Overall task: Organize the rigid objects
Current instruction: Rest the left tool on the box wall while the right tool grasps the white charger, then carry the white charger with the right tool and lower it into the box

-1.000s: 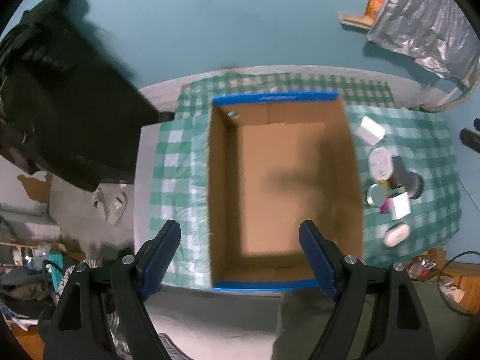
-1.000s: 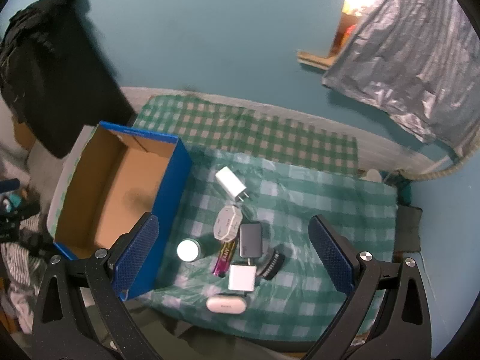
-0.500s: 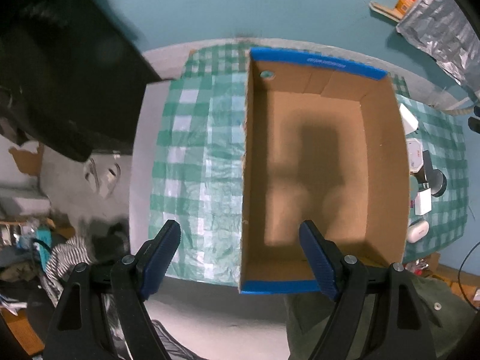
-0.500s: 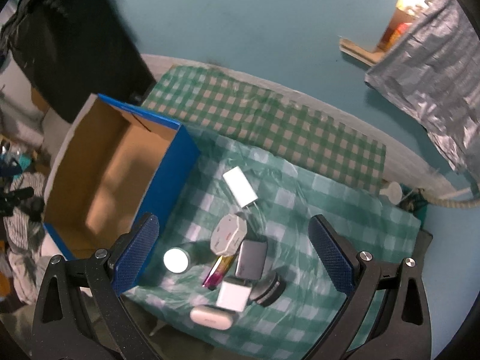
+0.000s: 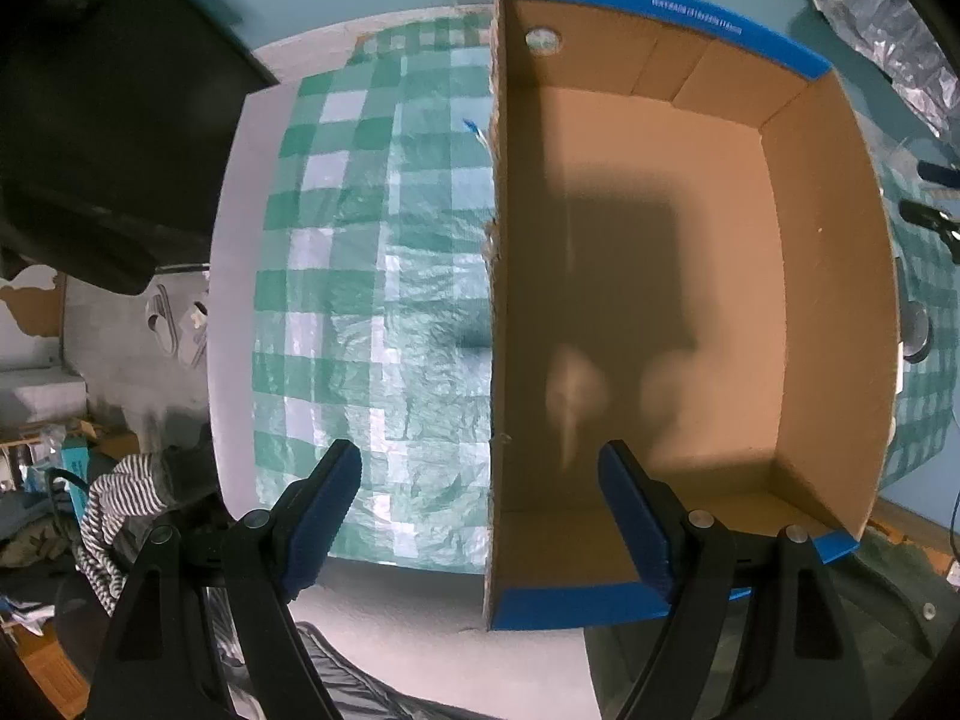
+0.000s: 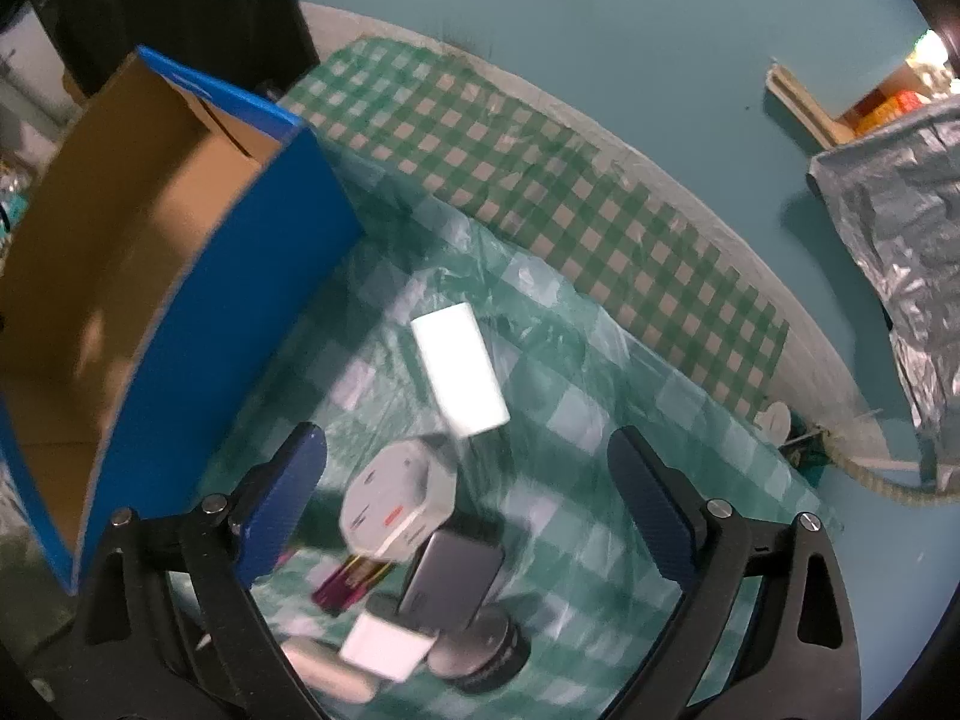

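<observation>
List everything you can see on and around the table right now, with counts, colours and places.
cardboard box: 1, brown inside, blue outside, on the cloth, nothing in it
checked cloth: 1, green and white, over the table
white charger block: 1, white, beside the box
round adapter: 1, pale grey, nearest of the cluster to the white block
dark slab: 1, grey, resting on a black disc
magenta tube: 1, under the adapter
white cube: 1, near edge
left hand-held gripper: 1, blue pads, open, astride the box wall
right hand-held gripper: 1, blue pads, open, above the cluster
</observation>
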